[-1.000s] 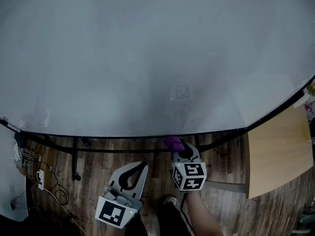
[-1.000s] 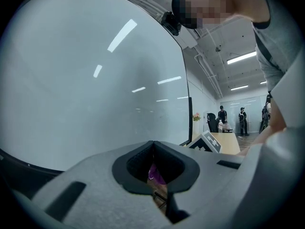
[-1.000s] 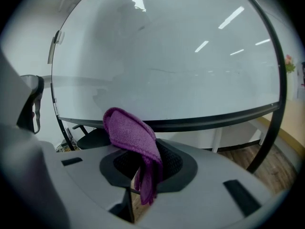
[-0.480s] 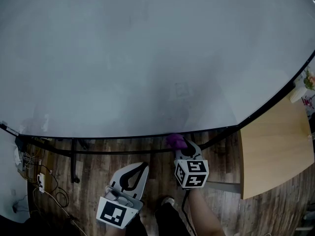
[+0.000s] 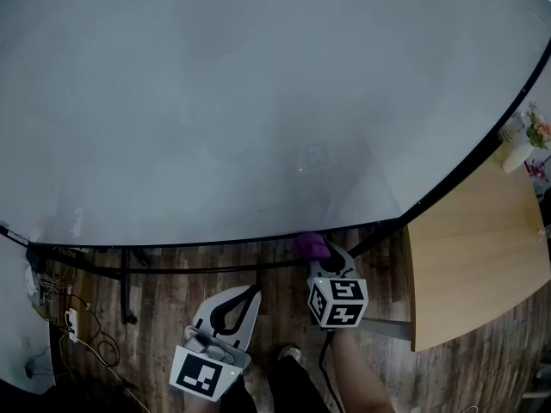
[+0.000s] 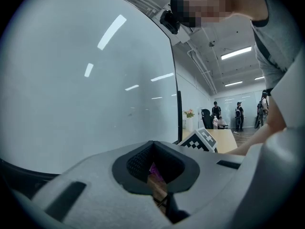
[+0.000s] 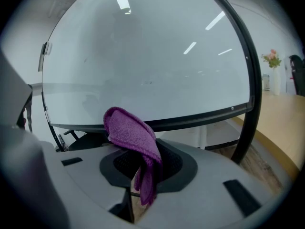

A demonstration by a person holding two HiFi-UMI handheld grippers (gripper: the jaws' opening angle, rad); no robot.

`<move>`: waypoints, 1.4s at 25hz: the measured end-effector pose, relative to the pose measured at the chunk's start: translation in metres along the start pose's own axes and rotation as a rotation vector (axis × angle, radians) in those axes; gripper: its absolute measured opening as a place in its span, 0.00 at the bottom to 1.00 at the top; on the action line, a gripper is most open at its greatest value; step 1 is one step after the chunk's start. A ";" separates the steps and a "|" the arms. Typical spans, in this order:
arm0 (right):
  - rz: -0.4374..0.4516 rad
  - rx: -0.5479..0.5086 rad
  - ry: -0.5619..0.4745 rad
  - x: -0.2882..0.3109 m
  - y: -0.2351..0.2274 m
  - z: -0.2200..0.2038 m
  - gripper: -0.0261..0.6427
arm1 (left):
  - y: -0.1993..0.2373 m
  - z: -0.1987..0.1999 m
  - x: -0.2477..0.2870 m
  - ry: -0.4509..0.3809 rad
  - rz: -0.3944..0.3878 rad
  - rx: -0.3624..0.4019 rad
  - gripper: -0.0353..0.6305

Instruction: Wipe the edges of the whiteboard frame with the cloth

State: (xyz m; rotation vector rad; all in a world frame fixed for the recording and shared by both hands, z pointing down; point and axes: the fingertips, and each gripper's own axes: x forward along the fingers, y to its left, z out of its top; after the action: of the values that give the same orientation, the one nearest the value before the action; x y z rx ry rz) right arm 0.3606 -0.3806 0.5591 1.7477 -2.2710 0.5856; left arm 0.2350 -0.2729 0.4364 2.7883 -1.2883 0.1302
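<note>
Head view: the whiteboard [image 5: 258, 101] fills most of the picture. Its dark bottom frame edge [image 5: 198, 243] runs left to right above the wooden floor, and the long side edge climbs away at the right, past a pale wooden table [image 5: 473, 265].

The right gripper [image 5: 323, 256] is clamped on the purple cloth [image 5: 312, 246], which sits right at the bottom frame edge. I cannot tell for certain whether it is pressing on the edge or just beside it. The left gripper [image 5: 244, 292] hangs lower, well apart from the board, with its jaws together and nothing between them.

I judge the step to be wiping along the bottom edge, with most of that rail and the right-hand side not yet covered. The next move calls for firm contact and a slide that follows the rail's left-right line toward the corner.

In the right gripper view the cloth [image 7: 136, 142] is folded. Its rounded peak points up toward the frame, its loose tail hangs down between the jaws, and its long axis runs roughly upright.
</note>
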 end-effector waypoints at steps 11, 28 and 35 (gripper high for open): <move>-0.067 0.032 -0.018 -0.015 -0.061 0.008 0.15 | -0.030 0.001 0.038 0.016 -0.053 0.010 0.08; -0.142 0.069 -0.034 -0.030 -0.121 0.014 0.15 | -0.053 0.005 0.074 0.027 -0.101 0.020 0.08; -0.176 0.083 -0.041 -0.034 -0.141 0.016 0.15 | -0.057 0.005 0.084 0.033 -0.114 0.026 0.08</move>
State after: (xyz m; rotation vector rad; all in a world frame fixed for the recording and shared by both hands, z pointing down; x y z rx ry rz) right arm 0.5066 -0.3880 0.5561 1.9905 -2.1177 0.6219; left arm 0.3334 -0.3001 0.4394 2.8601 -1.1247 0.1875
